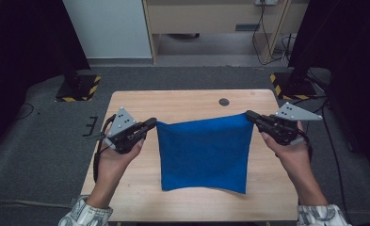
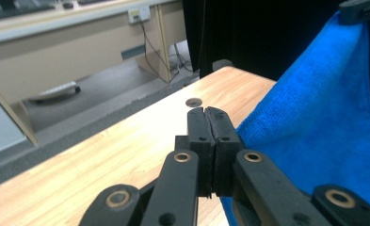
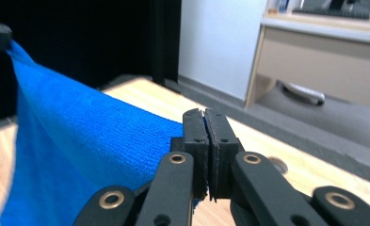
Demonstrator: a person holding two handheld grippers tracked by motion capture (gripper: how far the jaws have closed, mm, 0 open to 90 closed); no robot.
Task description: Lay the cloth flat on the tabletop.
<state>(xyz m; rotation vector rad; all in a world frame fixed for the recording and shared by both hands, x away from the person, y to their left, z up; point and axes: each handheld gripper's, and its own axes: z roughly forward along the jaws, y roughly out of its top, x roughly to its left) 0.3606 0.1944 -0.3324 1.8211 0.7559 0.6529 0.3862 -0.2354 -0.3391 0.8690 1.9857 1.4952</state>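
Note:
A blue cloth [image 1: 204,153] hangs stretched between my two grippers above the wooden table [image 1: 126,101], its lower edge resting near the table's front. My left gripper [image 1: 152,123] is shut on the cloth's upper left corner. My right gripper [image 1: 248,114] is shut on the upper right corner. In the left gripper view the black jaws [image 2: 207,115] are pressed together with the blue cloth [image 2: 314,122] running off to the right toward the other gripper. Seen in the right gripper view, the gripper [image 3: 204,117] pinches the cloth [image 3: 79,141], which stretches away to the left.
A small dark round hole [image 1: 224,101] sits in the table's far edge area. Black stands with yellow-striped bases [image 1: 76,87] [image 1: 288,84] flank the table's far corners. A desk with cables [image 1: 262,28] stands behind.

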